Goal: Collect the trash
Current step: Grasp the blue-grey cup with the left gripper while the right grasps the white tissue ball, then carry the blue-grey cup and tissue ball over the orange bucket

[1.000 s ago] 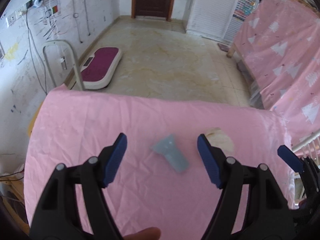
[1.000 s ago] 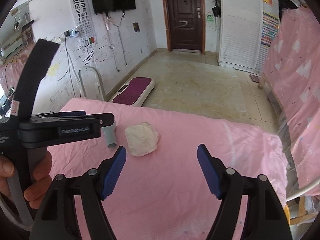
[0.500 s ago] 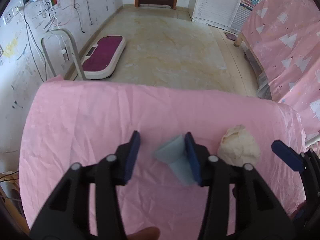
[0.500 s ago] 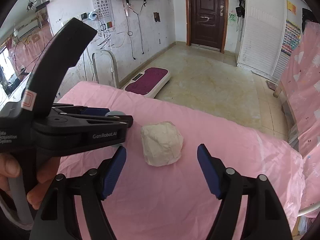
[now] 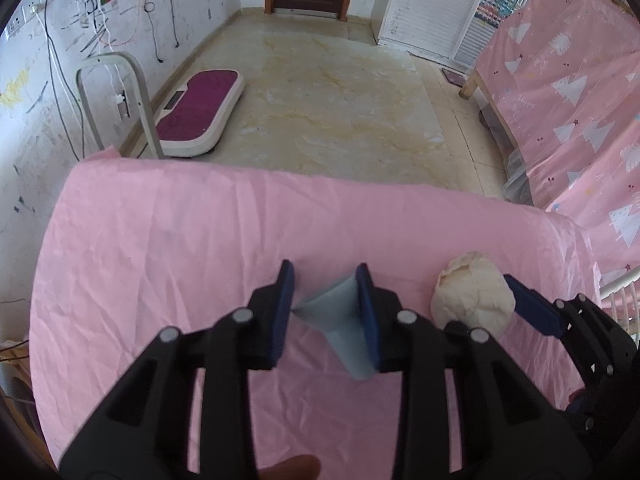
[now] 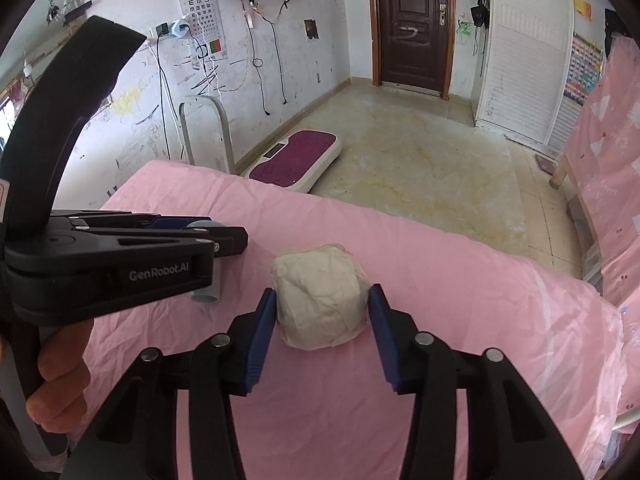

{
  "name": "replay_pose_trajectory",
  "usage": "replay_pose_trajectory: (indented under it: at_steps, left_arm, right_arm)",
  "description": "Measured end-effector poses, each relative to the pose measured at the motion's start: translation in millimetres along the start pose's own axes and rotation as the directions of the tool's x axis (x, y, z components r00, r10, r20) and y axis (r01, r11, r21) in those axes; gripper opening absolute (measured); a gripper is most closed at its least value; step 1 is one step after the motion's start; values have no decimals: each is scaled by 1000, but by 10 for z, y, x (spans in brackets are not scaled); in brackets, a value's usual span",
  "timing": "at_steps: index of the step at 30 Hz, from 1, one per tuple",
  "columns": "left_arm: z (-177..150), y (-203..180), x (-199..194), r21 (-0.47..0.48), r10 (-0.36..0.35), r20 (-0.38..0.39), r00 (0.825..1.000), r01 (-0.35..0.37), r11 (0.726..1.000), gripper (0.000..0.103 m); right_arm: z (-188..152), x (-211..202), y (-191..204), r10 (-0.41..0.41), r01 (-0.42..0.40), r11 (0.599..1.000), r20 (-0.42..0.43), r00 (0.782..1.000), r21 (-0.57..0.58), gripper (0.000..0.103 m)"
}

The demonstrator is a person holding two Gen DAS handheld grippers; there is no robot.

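Note:
A flattened blue-grey paper cup [image 5: 340, 320] lies on the pink bedsheet [image 5: 160, 240]. My left gripper [image 5: 325, 276] points steeply down at it, its jaws closing with both blue pads against the cup's sides. To the right lies a crumpled white paper ball [image 5: 472, 300]. My right gripper [image 6: 323, 291] straddles this paper ball [image 6: 320, 312], jaws closing, pads touching both its flanks. In the right wrist view only the cup's grey end [image 6: 206, 292] shows beneath the left tool's black body [image 6: 120, 264], which a hand [image 6: 60, 384] holds.
The bed ends at a far edge above a tiled floor [image 5: 340, 100]. A purple-topped platform [image 5: 198, 114] and a white metal frame [image 5: 116, 92] stand by the left wall. Pink-draped furniture [image 5: 560, 80] fills the right side.
The left jaws narrowed from wide open onto the cup. The right gripper moved in over the paper ball, and its jaws came in against it in the last half second.

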State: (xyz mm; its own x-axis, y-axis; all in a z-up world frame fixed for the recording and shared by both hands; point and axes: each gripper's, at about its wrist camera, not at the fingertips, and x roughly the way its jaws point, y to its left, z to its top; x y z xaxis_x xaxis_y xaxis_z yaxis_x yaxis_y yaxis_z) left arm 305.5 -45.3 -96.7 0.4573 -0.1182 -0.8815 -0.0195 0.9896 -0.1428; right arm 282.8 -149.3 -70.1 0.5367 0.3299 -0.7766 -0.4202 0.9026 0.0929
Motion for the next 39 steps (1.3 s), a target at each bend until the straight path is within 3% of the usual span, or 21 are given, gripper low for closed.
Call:
replay_pose_trajectory:
  at_steps: [8, 24, 34, 39]
  left_arm:
    - [-39, 24, -204, -10, -14, 32, 999, 15, 1000, 30]
    - [-255, -515, -832, 104, -46, 156, 987, 30, 994, 30]
    - [-442, -988, -1049, 201, -67, 192, 979, 27, 979, 30]
    - [-538, -1259, -1137, 248, -87, 202, 975, 35, 968, 30]
  right_arm:
    - [-34, -286, -108, -17, 15, 999, 57, 998, 35, 36]
    - [-350, -1038, -417, -97, 77, 989, 159, 983, 122, 36]
    - [-754, -1690, -794, -171, 116, 968, 245, 954, 224, 36]
    - [-1025, -2029, -1014, -238, 151, 945, 288, 928, 291, 36]
